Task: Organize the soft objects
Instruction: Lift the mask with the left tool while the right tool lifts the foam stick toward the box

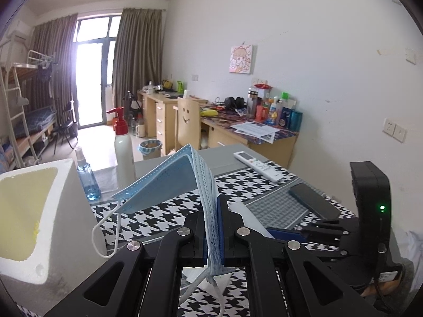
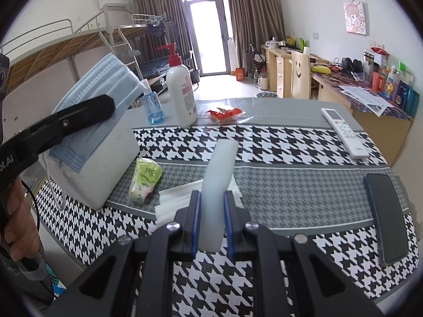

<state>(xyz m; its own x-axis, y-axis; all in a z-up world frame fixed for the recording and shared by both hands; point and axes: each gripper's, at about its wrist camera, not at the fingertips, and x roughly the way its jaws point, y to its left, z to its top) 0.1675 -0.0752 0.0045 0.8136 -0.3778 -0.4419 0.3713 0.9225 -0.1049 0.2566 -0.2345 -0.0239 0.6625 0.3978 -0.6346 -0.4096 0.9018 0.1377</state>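
Left wrist: face masks pinched in left claw, apparently several.

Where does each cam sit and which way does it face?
Left wrist: on the left claw, looking over the table toward the desk wall; its fingers pinch blue masks, the right claw at right.
Right wrist: on the right claw, facing the balcony door; it grips a white foam strip; the left claw and a hand at left.
Shared: foam box, remote, phone.

Dorm room: bunk beds, desks, cluttered toiletries.
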